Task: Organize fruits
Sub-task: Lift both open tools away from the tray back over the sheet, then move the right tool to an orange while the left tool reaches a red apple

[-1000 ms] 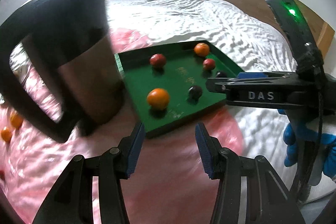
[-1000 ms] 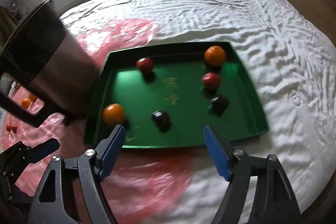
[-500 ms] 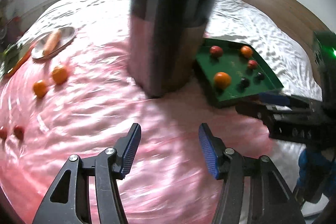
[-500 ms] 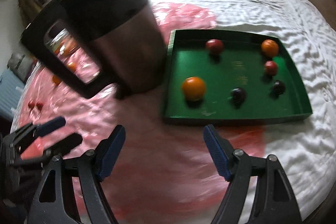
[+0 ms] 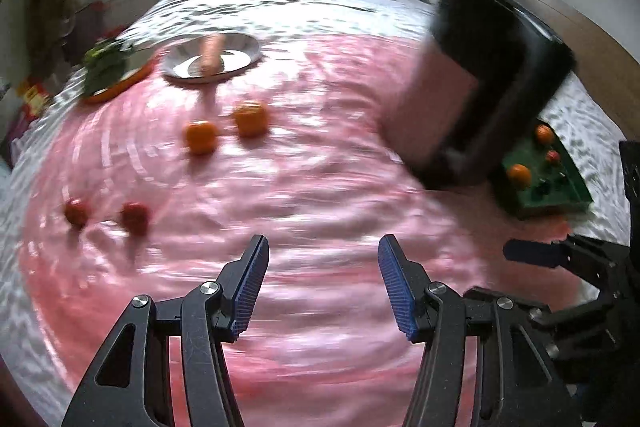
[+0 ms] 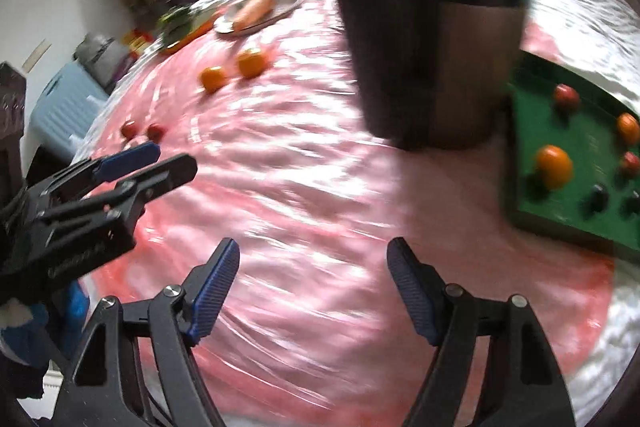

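Note:
Two oranges [image 5: 201, 136] [image 5: 250, 118] and two small red fruits [image 5: 76, 211] [image 5: 135, 217] lie loose on the pink cloth [image 5: 304, 187]. A green tray [image 6: 584, 203] at the right holds oranges [image 6: 554, 166], red fruits [image 6: 566, 97] and dark fruits [image 6: 599, 197]. My left gripper [image 5: 322, 285] is open and empty above the cloth, the loose fruits ahead to its left. My right gripper [image 6: 312, 289] is open and empty, left of the tray. The left gripper also shows in the right wrist view [image 6: 136, 167].
A tall dark metal kettle [image 5: 480, 79] stands between the loose fruits and the tray. A silver plate [image 5: 212, 57] with a sausage-like item and an orange plate with greens [image 5: 108, 71] sit at the far side. White bedding [image 5: 280, 3] surrounds the cloth.
Both grippers have swung left, away from the tray. The loose fruits and plates have come into view and the kettle has shifted to the right of the left view.

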The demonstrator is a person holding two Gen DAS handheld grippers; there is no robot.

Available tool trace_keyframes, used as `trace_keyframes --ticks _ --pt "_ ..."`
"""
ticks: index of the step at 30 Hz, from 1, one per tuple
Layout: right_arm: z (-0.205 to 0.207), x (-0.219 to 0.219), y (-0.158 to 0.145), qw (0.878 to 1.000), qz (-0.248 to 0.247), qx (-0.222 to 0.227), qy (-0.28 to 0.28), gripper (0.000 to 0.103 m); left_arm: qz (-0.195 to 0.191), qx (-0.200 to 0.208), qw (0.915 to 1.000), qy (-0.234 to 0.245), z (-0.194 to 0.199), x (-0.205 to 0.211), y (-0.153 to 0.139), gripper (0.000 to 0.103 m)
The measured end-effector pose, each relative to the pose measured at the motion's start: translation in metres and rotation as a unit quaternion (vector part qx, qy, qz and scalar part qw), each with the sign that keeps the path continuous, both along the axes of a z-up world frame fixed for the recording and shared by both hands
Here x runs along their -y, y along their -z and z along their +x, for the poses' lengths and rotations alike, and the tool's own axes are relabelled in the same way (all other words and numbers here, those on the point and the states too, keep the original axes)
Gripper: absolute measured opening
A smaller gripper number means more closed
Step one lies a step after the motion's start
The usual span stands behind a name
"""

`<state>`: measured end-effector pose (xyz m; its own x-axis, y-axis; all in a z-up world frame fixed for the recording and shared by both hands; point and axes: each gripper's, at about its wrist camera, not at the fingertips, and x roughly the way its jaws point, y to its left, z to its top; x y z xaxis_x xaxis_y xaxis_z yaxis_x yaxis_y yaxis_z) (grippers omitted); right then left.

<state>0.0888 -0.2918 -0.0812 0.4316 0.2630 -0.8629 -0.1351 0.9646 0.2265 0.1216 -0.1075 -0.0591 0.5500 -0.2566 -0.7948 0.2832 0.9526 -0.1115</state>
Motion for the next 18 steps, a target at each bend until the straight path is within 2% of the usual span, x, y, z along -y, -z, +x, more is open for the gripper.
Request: trace_keyframes --ticks 8,18 --pt "0.023 -0.047 0.006 0.999 0.010 0.001 -0.034 0.103 0.011 -0.006 0.9984 -0.056 0.016 -0.060 0.009 0.051" --pt "0.057 -0.075 0.006 0.999 -0.008 0.017 -0.048 0.103 0.023 -0.019 0.9958 -0.086 0.043 -0.093 0.020 0.051"
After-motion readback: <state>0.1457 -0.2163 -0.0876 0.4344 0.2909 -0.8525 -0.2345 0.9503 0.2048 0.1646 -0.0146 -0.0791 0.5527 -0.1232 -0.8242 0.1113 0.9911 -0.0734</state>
